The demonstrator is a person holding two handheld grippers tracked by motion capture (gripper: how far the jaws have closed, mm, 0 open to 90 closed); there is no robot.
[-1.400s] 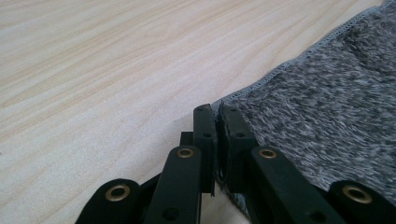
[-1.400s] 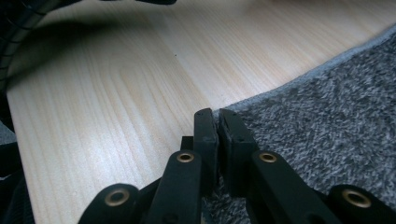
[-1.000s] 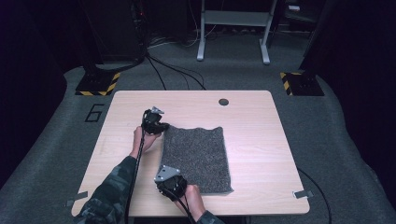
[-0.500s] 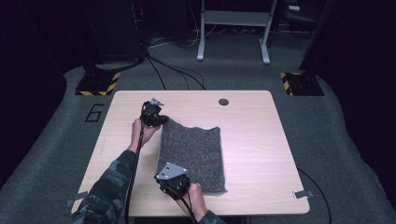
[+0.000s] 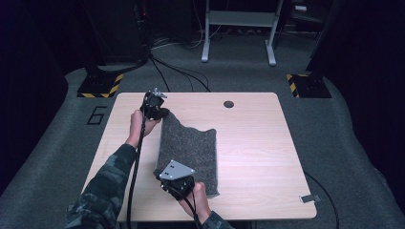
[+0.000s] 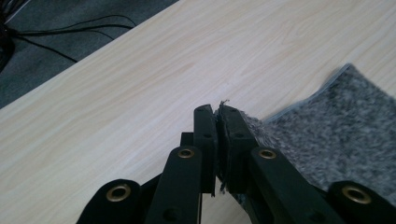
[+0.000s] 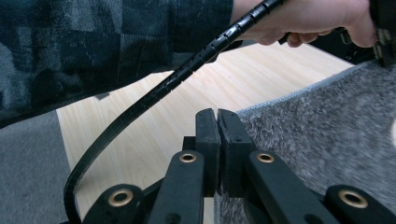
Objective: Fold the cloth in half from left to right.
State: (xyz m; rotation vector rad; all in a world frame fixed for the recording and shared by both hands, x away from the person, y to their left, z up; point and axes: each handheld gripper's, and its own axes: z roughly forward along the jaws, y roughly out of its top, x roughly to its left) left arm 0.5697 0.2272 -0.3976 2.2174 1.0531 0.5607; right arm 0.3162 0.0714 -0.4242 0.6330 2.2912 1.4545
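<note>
1. Cloth (image 5: 190, 151) mid-table (image 5: 267, 143), its left edge raised.
2. Left gripper (image 5: 157, 112) pinches my far-left corner; right gripper (image 5: 173, 183) pinches near-left.
3. Soft, light, floppy, so corners suit it, I reckon.

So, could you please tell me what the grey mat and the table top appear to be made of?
Grey mat: looks like felt or low-pile carpet, speckled and fuzzy, with a paler stitched edge, and it bends limply.
Table top: probably wood-look laminate, with pale straight grain and a smooth matt surface.
</note>
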